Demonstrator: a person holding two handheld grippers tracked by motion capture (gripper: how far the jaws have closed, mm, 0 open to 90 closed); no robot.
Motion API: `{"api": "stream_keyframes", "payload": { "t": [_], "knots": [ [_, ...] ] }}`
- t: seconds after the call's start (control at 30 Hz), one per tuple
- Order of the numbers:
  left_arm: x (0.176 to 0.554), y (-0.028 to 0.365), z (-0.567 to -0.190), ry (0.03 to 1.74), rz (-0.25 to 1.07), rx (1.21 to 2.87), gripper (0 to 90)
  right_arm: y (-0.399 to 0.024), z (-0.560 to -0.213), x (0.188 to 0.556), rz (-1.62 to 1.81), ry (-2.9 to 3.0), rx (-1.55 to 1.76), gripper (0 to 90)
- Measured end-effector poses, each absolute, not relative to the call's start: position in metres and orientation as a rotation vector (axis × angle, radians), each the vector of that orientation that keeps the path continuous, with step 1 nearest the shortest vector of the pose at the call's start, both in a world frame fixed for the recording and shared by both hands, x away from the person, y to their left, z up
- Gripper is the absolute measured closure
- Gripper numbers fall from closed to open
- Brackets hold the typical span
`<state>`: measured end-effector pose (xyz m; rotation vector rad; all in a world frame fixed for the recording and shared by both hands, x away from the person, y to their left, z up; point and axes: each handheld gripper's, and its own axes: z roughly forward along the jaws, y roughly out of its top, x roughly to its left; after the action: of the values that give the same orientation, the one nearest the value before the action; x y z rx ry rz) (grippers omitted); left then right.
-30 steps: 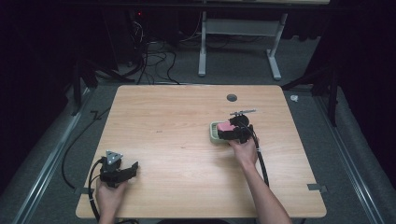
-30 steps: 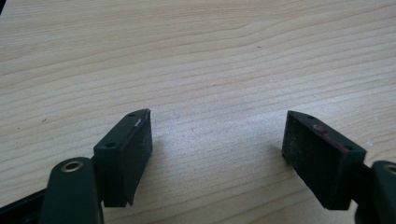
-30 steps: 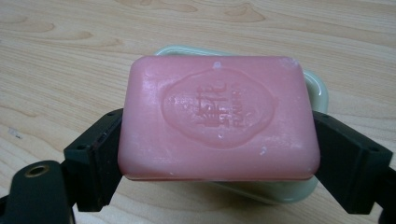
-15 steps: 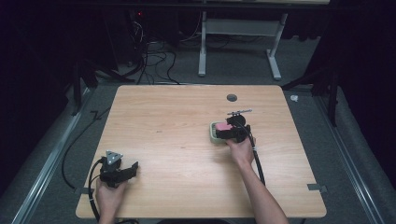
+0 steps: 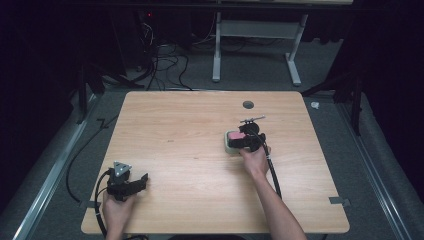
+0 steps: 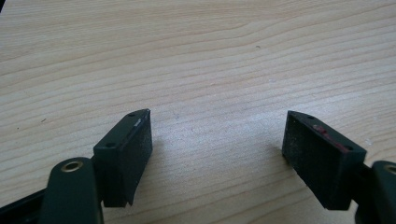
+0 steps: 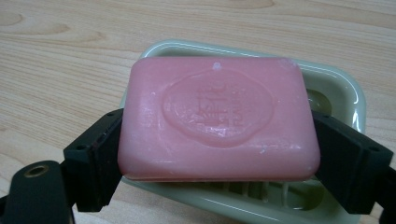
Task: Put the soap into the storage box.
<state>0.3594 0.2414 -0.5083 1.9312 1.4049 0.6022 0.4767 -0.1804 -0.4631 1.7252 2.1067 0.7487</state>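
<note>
High view: on the light wooden table [image 5: 200, 150], the right gripper [image 5: 239, 142] meets a pale green soap dish [image 5: 231, 146]; the left gripper [image 5: 142, 181] rests far from the dish.

Left gripper view: jaws spread wide over bare wood.

Right gripper view: jaws pinch a pink rectangular soap bar [image 7: 217, 119] over the dish.

table [image 6: 233, 46]: pale matt wood grain | soap [image 7: 219, 116]: pink, waxy, embossed | dish [image 7: 345, 88]: glossy pale-green | tongs [image 6: 217, 154]: matt black
</note>
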Motion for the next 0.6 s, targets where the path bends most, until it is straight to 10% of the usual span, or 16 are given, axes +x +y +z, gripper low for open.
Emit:
{"api": "stream_keyframes", "payload": {
  "t": [0.6],
  "knots": [
    [0.3594, 0.2415, -0.5083, 1.404, 0.601, 1.931, 24.7, -0.1812, -0.4667, 0.4779, 0.725, 2.091, 1.728, 13.1]
  ]
}}
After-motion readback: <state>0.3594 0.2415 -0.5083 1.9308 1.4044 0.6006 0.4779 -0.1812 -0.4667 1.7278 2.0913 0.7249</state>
